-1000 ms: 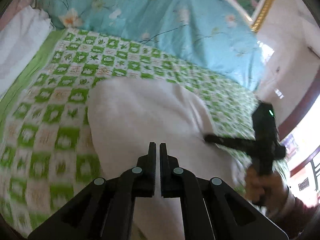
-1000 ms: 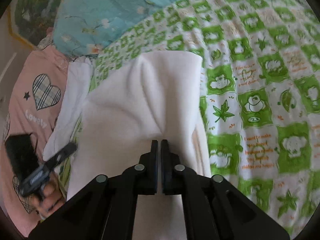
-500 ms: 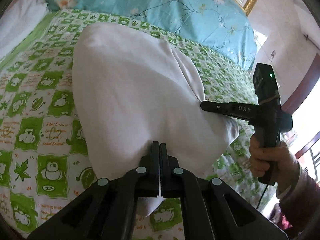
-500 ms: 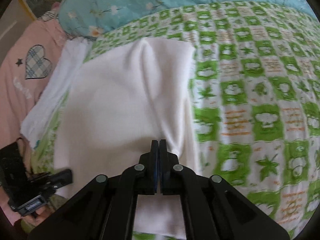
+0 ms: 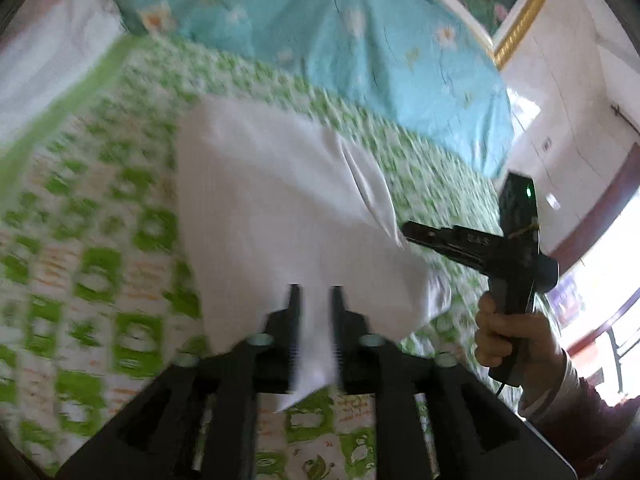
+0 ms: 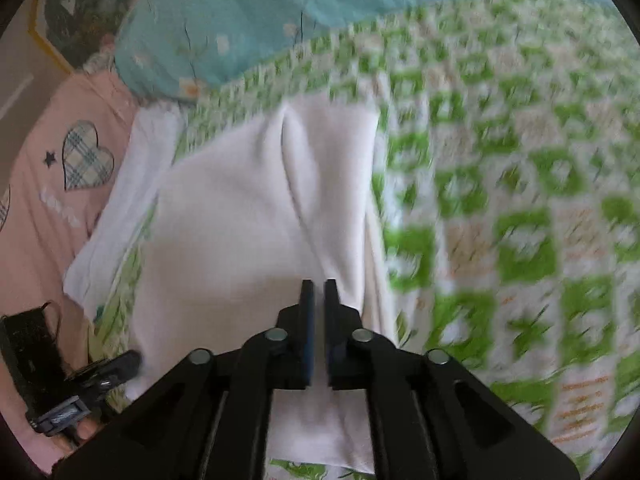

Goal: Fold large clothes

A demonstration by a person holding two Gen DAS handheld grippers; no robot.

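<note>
A large white garment [image 5: 280, 200] lies folded on the green-checked bed sheet [image 5: 100, 260]. In the left wrist view my left gripper [image 5: 315, 290] sits at its near corner. Its jaws are opening, and a loose flap of the white cloth hangs between them without being pressed. My right gripper [image 5: 408, 229] reaches the garment's right edge, held by a hand [image 5: 504, 332]. In the right wrist view the right gripper [image 6: 319, 282] is over the garment [image 6: 240, 220]. Its jaws are opening, a narrow gap with white cloth behind it. The left gripper [image 6: 134, 360] shows at lower left.
A blue flowered quilt [image 5: 340, 40] is heaped at the far side of the bed. Another white cloth [image 6: 124, 200] lies beside the garment, next to pink fabric with a plaid heart [image 6: 48, 160]. A pale wall [image 5: 580, 100] stands on the right.
Both grippers were shut on the white cloth before; now their jaws have parted. The garment's near edge has dropped onto the sheet, and both views are blurred by movement.
</note>
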